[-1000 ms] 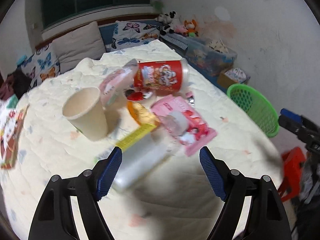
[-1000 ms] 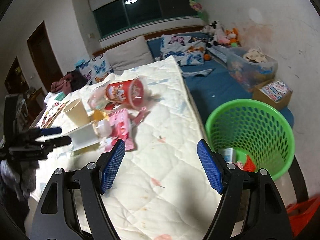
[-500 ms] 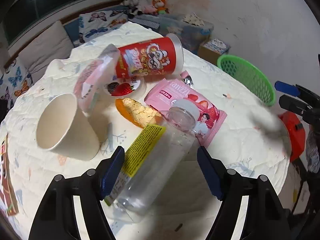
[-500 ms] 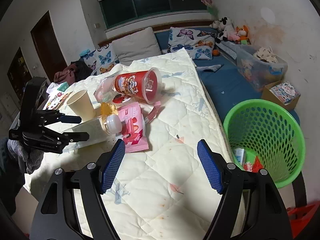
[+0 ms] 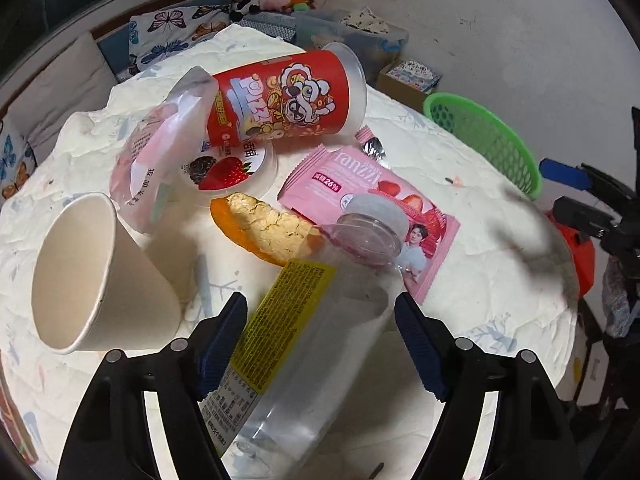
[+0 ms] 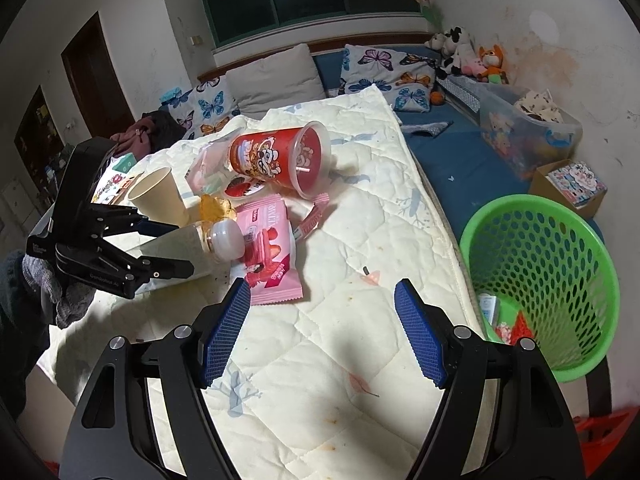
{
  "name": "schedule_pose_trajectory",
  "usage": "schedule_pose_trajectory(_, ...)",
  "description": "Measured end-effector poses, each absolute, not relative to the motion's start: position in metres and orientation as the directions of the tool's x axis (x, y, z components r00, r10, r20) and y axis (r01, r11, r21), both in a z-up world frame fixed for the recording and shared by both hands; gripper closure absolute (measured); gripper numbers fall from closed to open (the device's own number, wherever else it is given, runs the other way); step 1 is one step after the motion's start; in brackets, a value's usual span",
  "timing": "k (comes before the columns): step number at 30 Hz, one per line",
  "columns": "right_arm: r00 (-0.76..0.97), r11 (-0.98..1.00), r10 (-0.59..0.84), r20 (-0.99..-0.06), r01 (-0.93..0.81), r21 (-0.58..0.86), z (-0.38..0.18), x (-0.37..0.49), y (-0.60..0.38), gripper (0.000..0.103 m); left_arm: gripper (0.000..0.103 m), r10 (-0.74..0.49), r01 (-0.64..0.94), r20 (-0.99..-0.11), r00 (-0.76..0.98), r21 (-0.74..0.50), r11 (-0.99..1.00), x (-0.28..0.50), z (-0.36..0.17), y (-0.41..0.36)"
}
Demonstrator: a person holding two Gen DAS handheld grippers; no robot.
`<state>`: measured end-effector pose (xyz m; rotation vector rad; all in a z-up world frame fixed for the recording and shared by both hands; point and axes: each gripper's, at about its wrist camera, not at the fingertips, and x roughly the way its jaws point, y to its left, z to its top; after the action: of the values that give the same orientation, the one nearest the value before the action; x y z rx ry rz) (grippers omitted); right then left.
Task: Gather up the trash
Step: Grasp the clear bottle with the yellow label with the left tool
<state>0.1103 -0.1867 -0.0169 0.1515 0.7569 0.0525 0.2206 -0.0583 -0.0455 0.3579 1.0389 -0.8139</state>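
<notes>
A clear plastic bottle (image 5: pixel 320 344) with a yellow label and white cap lies on the quilted bed. My left gripper (image 5: pixel 320 320) is open, its fingers on either side of the bottle's body; the bottle also shows in the right wrist view (image 6: pixel 200 244). Around it lie a paper cup (image 5: pixel 92 276), an orange peel (image 5: pixel 260 228), a pink snack wrapper (image 5: pixel 376 208), a red snack cup (image 5: pixel 288 100) and a clear pink bag (image 5: pixel 160 148). My right gripper (image 6: pixel 322 332) is open and empty above bare quilt, left of the green basket (image 6: pixel 560 264).
The green basket stands on the floor off the bed's right edge and holds some trash. A red stool (image 5: pixel 576 252) is near it. Pillows (image 6: pixel 272 76), plush toys (image 6: pixel 464 52) and a storage box (image 6: pixel 524 120) lie at the back.
My left gripper has moved forward and down until its open fingers straddle the bottle. My right gripper has shifted slightly left, so the basket sits further right.
</notes>
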Motion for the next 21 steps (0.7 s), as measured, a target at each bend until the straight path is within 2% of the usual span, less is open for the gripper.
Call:
schedule_pose_trajectory(10,0.720,0.986,0.114,-0.684,0.002,0.166,-0.022,0.117,-0.187,0.028,0.038,-0.432,0.774,-0.866,0.251,-0.089,0.627,0.199,-0.035,-0.058)
schedule_pose_trajectory(15,0.720,0.985,0.118,-0.684,0.000,0.171,-0.023,0.117,-0.187,0.026,0.038,-0.389,0.799,-0.880,0.275,-0.017,0.602,0.192,-0.037,-0.063)
schedule_pose_trajectory(21,0.713,0.986,0.119,-0.691,-0.005,0.165,-0.025,0.119,-0.184,0.026,0.038,-0.375,0.792,-0.891,0.255,-0.030,0.610,0.203,-0.047,-0.066)
